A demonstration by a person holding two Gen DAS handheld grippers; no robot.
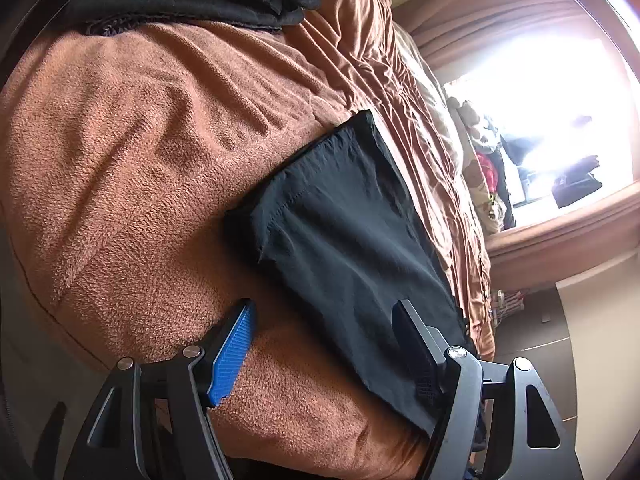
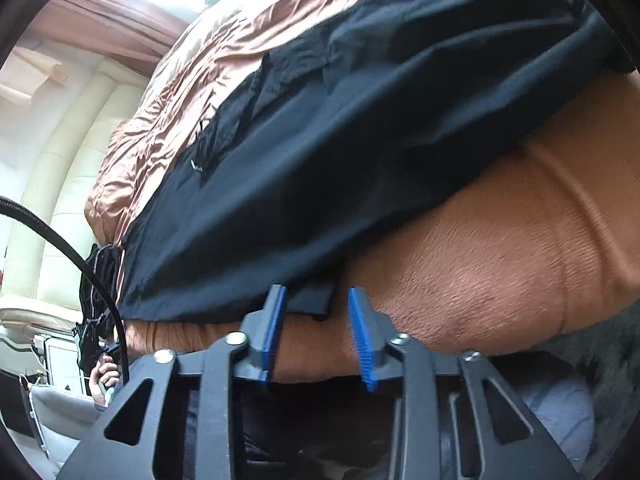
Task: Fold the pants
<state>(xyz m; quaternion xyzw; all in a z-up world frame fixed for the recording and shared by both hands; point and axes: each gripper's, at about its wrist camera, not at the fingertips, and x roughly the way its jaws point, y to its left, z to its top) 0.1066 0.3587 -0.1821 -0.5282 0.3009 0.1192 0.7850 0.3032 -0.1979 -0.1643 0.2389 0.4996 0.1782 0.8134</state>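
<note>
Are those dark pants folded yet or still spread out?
Partly folded at least: in the left wrist view the pants lie as a neat rectangular panel with straight edges on the brown blanket. Whether folding is finished, I cannot tell.

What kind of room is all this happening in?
Most likely a bedroom. Black pants lie on a bed spread with a brown fleece blanket and a wrinkled satin cover; a padded cream headboard stands behind, and curtains frame a bright window.

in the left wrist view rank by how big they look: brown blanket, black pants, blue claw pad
1. brown blanket
2. black pants
3. blue claw pad, though it sits nearest the camera
</note>
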